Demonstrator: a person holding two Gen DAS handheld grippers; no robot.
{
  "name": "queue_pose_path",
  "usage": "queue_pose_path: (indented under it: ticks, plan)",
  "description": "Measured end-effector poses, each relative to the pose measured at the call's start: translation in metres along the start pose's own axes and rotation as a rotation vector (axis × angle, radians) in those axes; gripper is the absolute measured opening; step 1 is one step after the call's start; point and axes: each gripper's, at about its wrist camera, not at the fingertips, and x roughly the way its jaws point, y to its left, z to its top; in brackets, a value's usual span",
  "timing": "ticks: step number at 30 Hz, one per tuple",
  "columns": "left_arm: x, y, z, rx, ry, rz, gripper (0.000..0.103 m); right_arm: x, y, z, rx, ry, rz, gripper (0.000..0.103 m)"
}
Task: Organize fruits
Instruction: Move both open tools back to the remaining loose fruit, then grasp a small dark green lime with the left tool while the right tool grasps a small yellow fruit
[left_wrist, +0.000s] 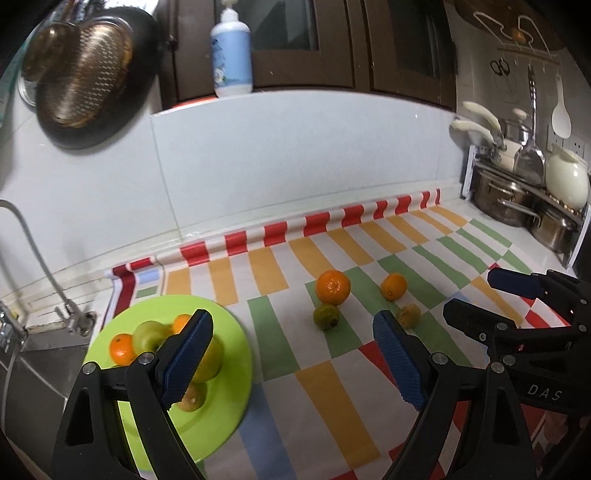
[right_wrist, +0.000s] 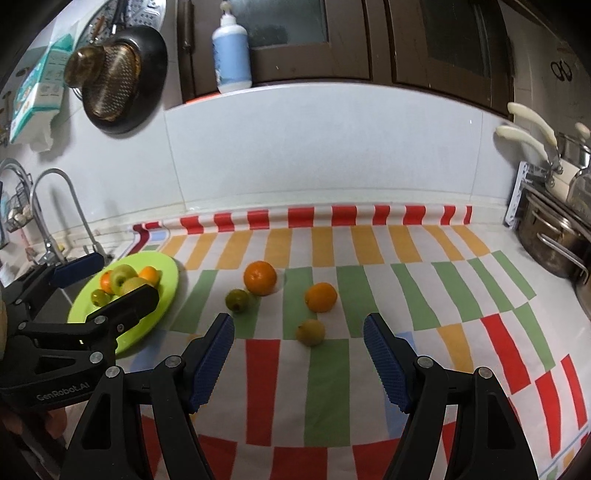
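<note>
On the striped worktop, found four fruits loose: a big orange at the far side, a green fruit just beside it to the near left, a small orange to the right, and a yellowish fruit nearest of all. Off to the left, saw a green plate already carrying oranges and green apples. Noted both claws released, nothing between the pads: left claw hanging by the plate's right edge, right claw lined up on the yellowish fruit. Judged the step in hand as an approach to pick that fruit. Needed to come down with one pad on each side of its widest part, low enough to avoid pinching only the top. Needed a slow, gentle clench too, since a round fruit could roll away or bruise. Wise also to keep clear of the small orange just beyond.
</note>
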Motion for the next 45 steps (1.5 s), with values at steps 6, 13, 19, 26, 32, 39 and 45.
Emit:
queue_pose_path:
  ticks: [6,13,19,26,32,39,45]
  plan:
    - [0.029,-0.005,-0.001,0.029,0.037,-0.022,0.088,0.024,-0.008,-0.005,0.007,0.046,-0.006,0.073]
    - [0.059,-0.009,-0.003,0.055,0.095,-0.047,0.081,0.051,-0.013,-0.012,0.009,0.103,0.012,0.062]
    - [0.083,-0.011,-0.004,0.057,0.154,-0.092,0.063,0.072,-0.015,-0.014,0.009,0.144,0.032,0.053]
    - [0.105,-0.017,-0.005,0.069,0.188,-0.122,0.054,0.087,-0.016,-0.017,0.005,0.173,0.042,0.044]
    - [0.12,-0.021,-0.005,0.068,0.221,-0.142,0.042,0.096,-0.016,-0.017,0.008,0.188,0.053,0.04]
    - [0.13,-0.024,-0.004,0.067,0.251,-0.165,0.03,0.103,-0.02,-0.016,0.026,0.208,0.072,0.032]
    - [0.126,-0.024,-0.003,0.067,0.236,-0.167,0.029,0.101,-0.019,-0.015,0.026,0.202,0.07,0.03]
